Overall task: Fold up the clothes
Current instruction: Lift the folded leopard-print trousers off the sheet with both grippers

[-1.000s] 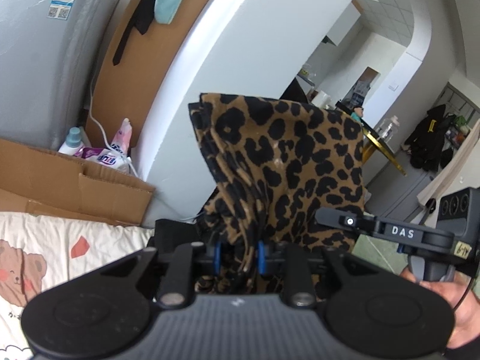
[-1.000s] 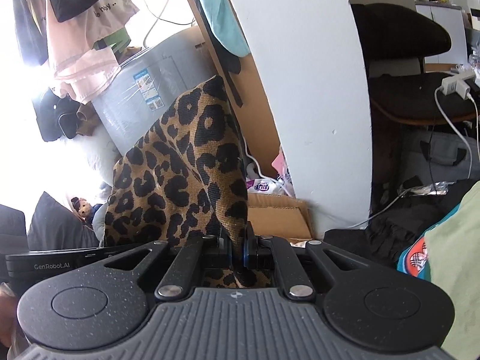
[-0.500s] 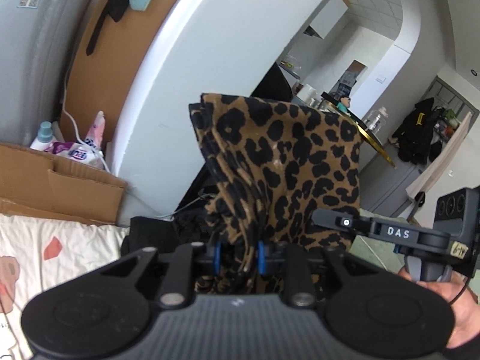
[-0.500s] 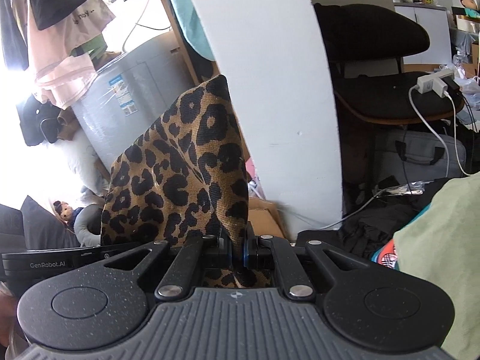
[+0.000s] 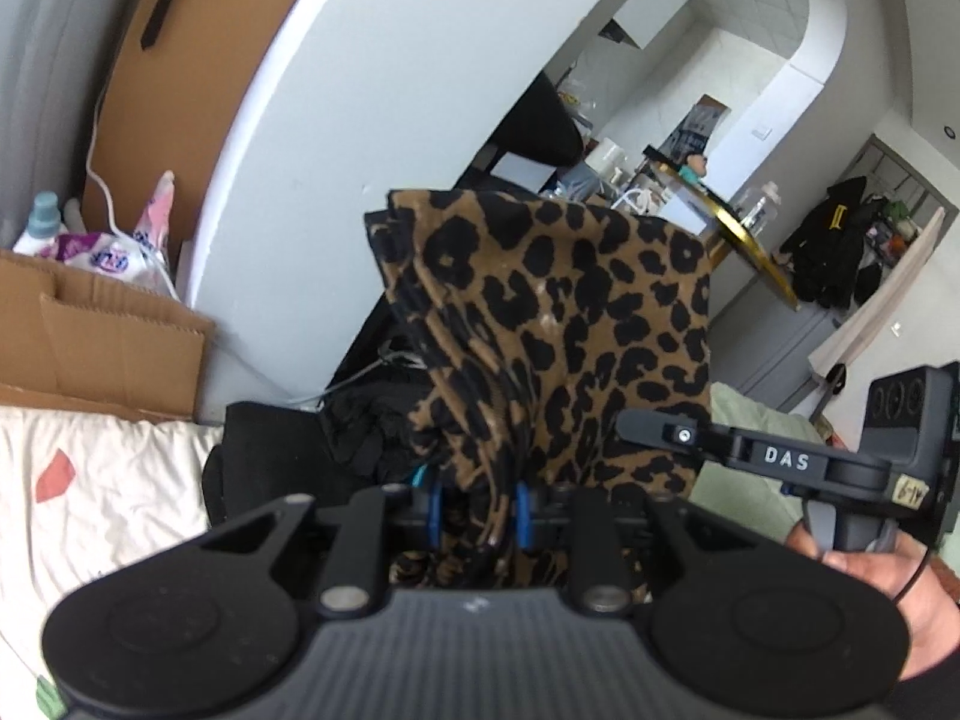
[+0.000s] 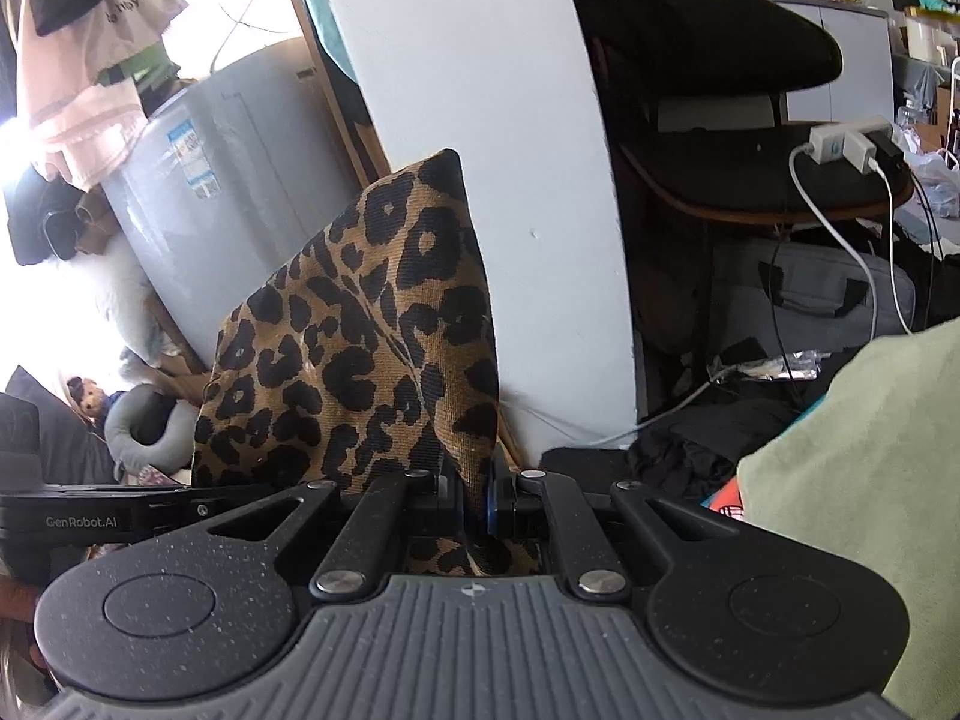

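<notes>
A white pillar (image 5: 384,120) rises at the far side, with a cardboard box (image 5: 102,330) to its left and a black chair (image 6: 720,90) to its right. The leopard cloth (image 5: 558,324) hangs in the air in front of it, held by both grippers. The left gripper (image 5: 477,510) pinches a thick bunch of its folds; the right gripper (image 6: 474,498) clamps a thin edge, jaws nearly together.

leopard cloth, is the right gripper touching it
Touching: the right wrist view shows the right gripper pinching the leopard cloth between its fingers.
</notes>
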